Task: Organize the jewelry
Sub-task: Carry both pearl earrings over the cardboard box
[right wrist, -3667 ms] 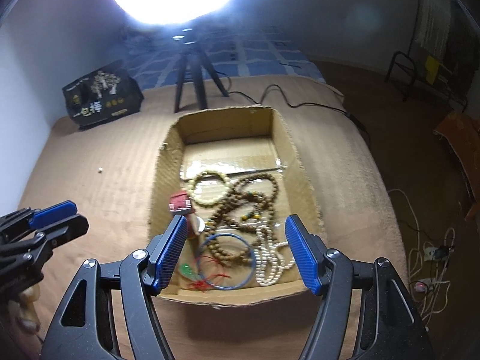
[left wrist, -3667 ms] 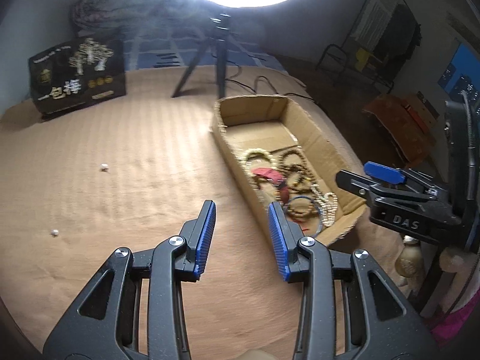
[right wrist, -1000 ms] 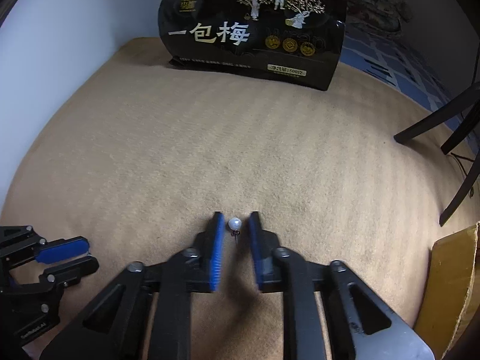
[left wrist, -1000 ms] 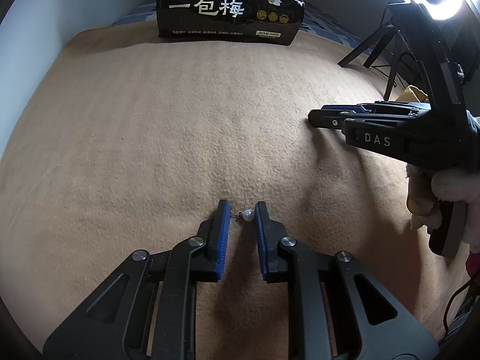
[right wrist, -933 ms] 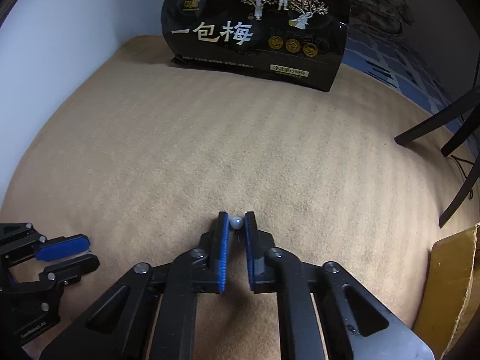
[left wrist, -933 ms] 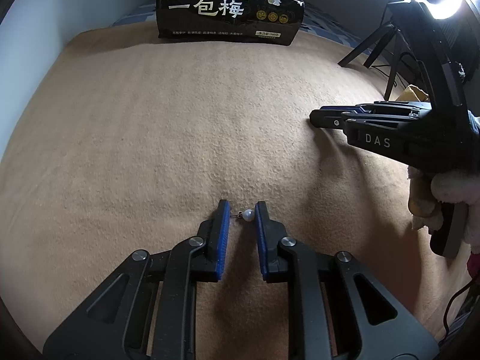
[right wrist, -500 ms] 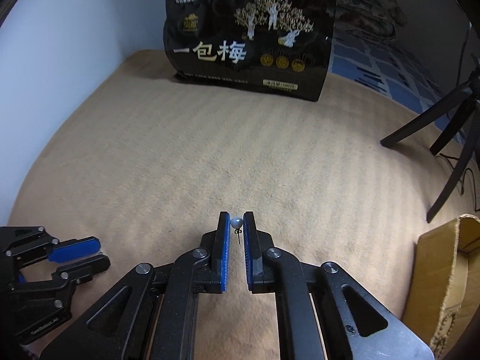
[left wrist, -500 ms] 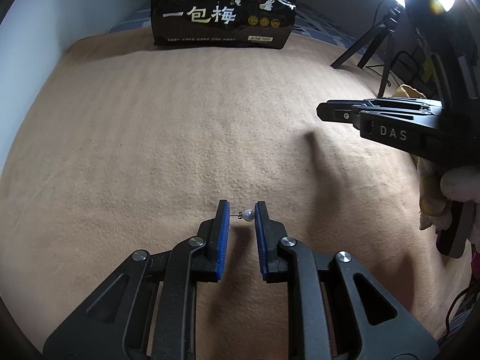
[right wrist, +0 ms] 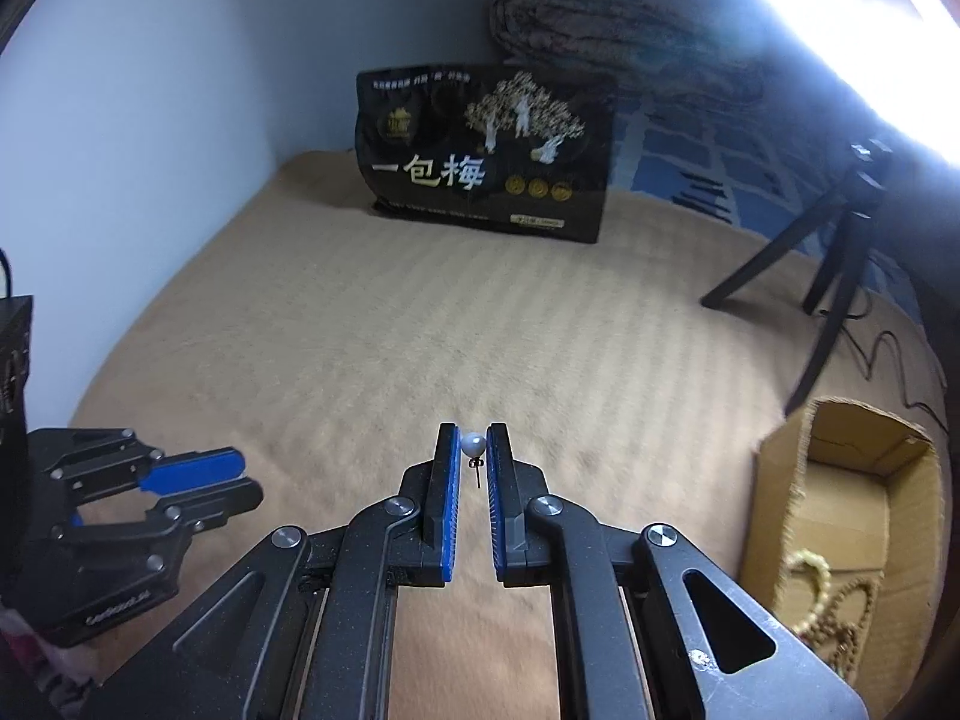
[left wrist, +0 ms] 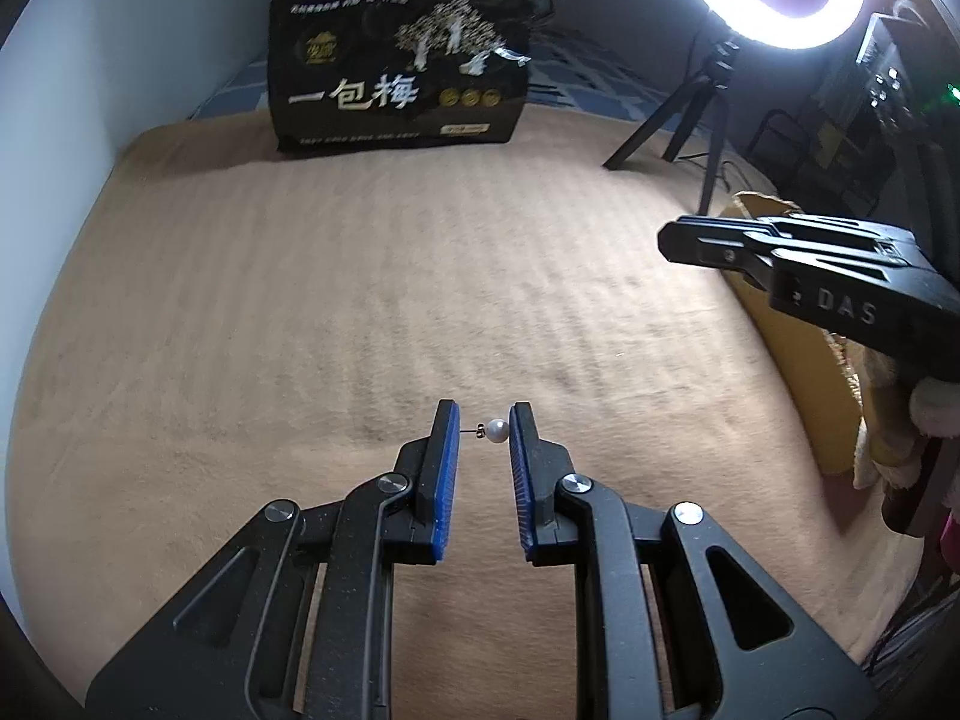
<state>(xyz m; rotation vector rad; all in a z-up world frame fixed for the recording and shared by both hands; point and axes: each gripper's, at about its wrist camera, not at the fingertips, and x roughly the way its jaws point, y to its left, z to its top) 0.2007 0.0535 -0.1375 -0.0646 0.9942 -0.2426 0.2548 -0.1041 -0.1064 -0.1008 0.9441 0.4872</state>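
Left wrist view: left gripper (left wrist: 483,431) pinches pearl stud (left wrist: 495,431) crosswise, post to pad. Right gripper (right wrist: 473,445) clamps second pearl stud (right wrist: 473,444), post hanging. Both clear of blanket (left wrist: 300,312), likely for carrying to cardboard box (right wrist: 780,510).

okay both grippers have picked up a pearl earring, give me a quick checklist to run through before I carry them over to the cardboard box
1. Left gripper grip: the pearl earring spans the gap, post toward one pad, pearl against the other. Ok, but only at the tips.
2. Right gripper grip: its pearl stud is pinched on the pearl, post hanging down. Ok.
3. Both earrings clear of the tan blanket: they appear to be. Ok.
4. Cardboard box in view and open at the top: ok.
5. Free space inside the box: beaded bracelets at the near end, bare floor beyond. Ok.
6. Path to the box: no obstacle seen on the blanket; tripod stands behind. Ok.
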